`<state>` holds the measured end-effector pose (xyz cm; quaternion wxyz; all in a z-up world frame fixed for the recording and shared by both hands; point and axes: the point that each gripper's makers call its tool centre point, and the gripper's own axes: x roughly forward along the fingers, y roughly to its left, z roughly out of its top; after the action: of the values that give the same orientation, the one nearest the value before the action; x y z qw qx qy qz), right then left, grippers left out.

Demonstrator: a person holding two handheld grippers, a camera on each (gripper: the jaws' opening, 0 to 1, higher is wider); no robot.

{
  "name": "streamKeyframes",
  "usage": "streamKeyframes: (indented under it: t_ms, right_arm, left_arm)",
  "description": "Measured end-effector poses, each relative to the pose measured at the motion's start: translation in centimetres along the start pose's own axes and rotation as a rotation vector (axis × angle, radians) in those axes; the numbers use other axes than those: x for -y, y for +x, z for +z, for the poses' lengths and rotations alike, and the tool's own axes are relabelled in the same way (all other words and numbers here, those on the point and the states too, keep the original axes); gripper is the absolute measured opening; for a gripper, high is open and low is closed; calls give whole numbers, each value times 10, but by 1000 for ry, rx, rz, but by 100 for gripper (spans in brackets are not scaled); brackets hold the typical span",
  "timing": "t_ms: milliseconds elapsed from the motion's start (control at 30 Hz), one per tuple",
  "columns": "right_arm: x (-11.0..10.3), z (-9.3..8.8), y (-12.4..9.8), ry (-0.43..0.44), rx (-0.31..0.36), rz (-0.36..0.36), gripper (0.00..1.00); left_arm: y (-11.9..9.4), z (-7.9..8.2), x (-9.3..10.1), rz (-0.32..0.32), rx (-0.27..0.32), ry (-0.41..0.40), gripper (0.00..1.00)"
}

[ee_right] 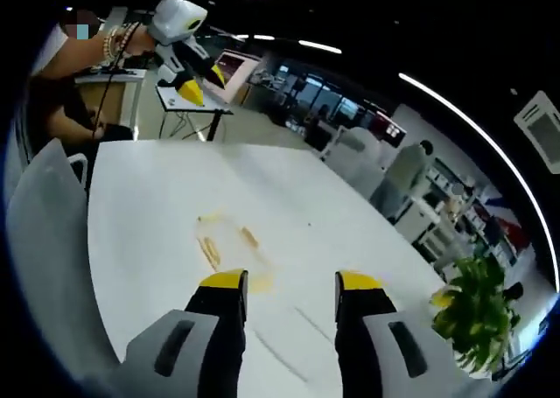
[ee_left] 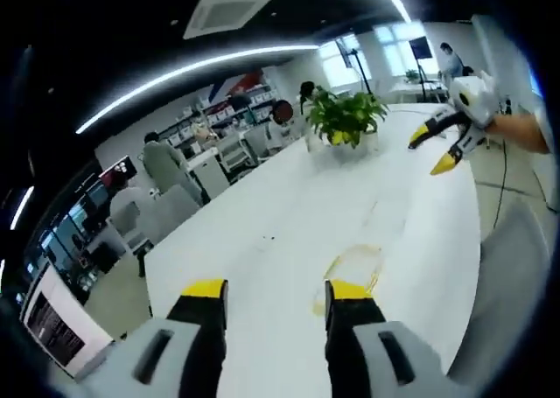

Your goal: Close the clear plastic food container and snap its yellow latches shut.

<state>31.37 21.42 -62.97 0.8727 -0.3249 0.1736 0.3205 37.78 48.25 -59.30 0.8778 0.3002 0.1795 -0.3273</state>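
The clear plastic food container (ee_left: 353, 271) lies on the white table (ee_left: 289, 214), almost lost against the pale top; what gives it away are its yellow latches (ee_right: 250, 237) and thin yellow edges, which trace a rough oval. In the left gripper view it sits just beyond the tip of the left claw (ee_left: 276, 291), whose jaws stand apart with nothing between them. In the right gripper view the container (ee_right: 229, 245) lies just ahead of the right claw (ee_right: 290, 284), also spread wide and empty. Whether the lid is down cannot be told.

Past the container, a leafy green potted plant (ee_left: 346, 116) stands on the table. A grey chair (ee_right: 48, 240) is drawn up to the table edge nearest the container. Beyond the table lies an open office with desks, seated people, shelving and long ceiling light strips (ee_left: 192, 70).
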Motion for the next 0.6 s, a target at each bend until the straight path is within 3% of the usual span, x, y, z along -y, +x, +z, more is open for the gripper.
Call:
streamKeyframes:
  t_ms: [133,233,267,333,367,467,500,567,600]
  right_arm:
    - [-6,-7,32,-88,-49,132,39]
    - [-14,-17,55,-150,-94,235,41]
    - [-16,-20,62,-177,-106,259,40]
    - [-21,-27,79,-208,-129,340,41]
    - [-24,-29,91,-213,-125,385,42]
    - [-32,-38,113,-208,-157,475,45]
    - [-33,-43,119,-201,-179,499,47]
    - [-35,-53,136,-237,-201,536,48]
    - [-38,-60,145,-240,-216,566,49]
  left_arm:
    - [32,-15,9,-107,-77,0,41]
    - [56,-29,22,-204,-135,48,42]
    - [63,-33,24,-220,-148,70,46]
    - [86,-39,18,-191,-154,48,54]
    - [88,-44,36,-253,-198,60,51]
    - [111,-51,40,-266,-199,48,46]
    - [115,-65,45,-309,-261,65,42]
    - [128,-75,45,-300,-282,53,38]
    - [134,-87,52,-345,-318,73,38]
